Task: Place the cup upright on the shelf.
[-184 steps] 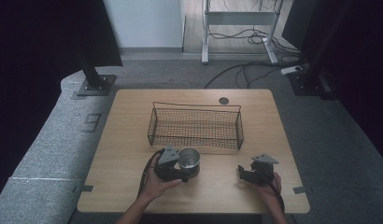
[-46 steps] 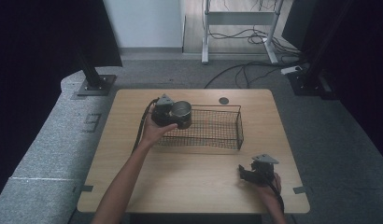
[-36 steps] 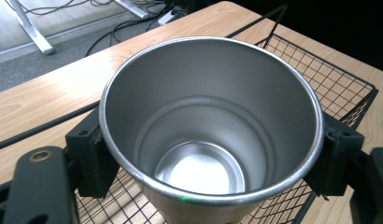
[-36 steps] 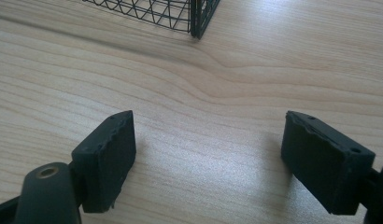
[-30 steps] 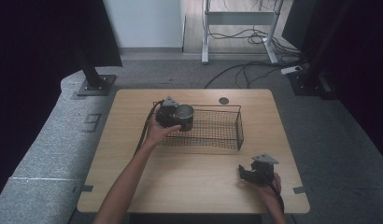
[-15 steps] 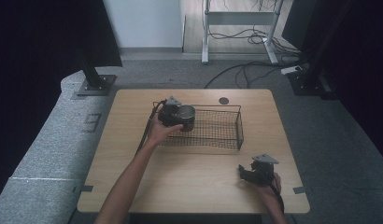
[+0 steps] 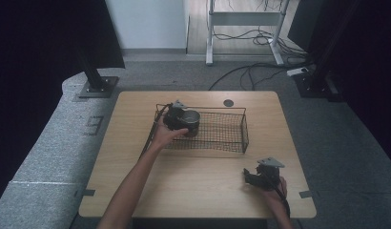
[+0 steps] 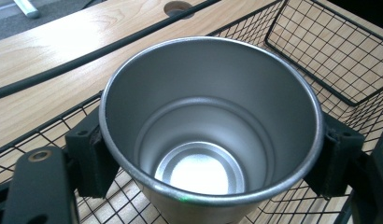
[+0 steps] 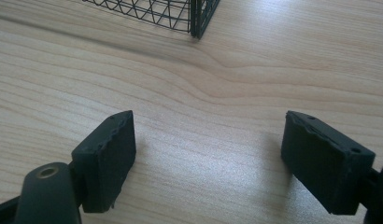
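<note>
Steel cup sits upright, clamped between the left gripper jaws, inside the left end of the wire basket beyond it. Right gripper rests on the wooden table, jaws spread wide on nothing, with the basket corner ahead.

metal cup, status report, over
Left tongs shut on metal cup, upright, over wire basket left end. Right tongs open, empty, on table. Nothing in the way.

Silver cup, black mesh basket, pale wood-grain table.
</note>
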Demonstrator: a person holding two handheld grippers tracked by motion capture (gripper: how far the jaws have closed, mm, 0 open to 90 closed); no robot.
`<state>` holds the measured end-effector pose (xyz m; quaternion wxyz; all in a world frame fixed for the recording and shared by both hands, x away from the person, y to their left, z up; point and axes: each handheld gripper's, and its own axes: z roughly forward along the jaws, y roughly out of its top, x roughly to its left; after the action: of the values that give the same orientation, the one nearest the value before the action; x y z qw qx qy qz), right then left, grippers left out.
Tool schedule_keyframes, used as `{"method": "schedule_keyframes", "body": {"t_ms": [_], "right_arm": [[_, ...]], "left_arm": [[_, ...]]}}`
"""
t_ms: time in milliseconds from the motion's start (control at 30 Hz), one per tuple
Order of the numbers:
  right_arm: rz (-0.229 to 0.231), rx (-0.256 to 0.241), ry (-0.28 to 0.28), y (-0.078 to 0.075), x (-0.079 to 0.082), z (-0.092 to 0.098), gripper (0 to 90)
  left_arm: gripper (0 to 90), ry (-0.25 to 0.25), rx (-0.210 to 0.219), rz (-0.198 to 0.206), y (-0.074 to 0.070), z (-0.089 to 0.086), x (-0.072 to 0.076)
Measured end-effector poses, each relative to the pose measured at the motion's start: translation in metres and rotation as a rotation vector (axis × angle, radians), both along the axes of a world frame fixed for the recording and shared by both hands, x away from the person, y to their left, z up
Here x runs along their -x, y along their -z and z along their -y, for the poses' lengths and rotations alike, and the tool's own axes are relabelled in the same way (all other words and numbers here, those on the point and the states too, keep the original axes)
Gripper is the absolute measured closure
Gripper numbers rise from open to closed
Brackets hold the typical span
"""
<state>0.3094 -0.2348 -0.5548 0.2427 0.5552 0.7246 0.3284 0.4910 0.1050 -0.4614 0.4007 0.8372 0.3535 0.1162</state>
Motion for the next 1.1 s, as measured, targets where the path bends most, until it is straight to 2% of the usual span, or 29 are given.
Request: {"method": "schedule_keyframes", "body": {"t_ms": [500, 800, 933, 1100], "right_arm": [[0.000, 0.000, 0.000, 0.000, 0.000, 0.000, 17.7], [0.000, 0.000, 0.000, 0.000, 0.000, 0.000, 17.7], [0.000, 0.000, 0.001, 0.000, 0.000, 0.000, 17.7], [0.001, -0.001, 0.001, 0.000, 0.000, 0.000, 17.7]], "left_arm": [[18.7, 0.018, -0.053, -0.021, 0.008, 0.007, -0.002], [18.6, 0.016, -0.085, -0.062, 0.015, 0.009, -0.006], [18.4, 0.014, -0.094, -0.061, 0.014, 0.009, -0.006], [15.3, 0.011, -0.098, -0.091, 0.017, 0.008, -0.009]]}}
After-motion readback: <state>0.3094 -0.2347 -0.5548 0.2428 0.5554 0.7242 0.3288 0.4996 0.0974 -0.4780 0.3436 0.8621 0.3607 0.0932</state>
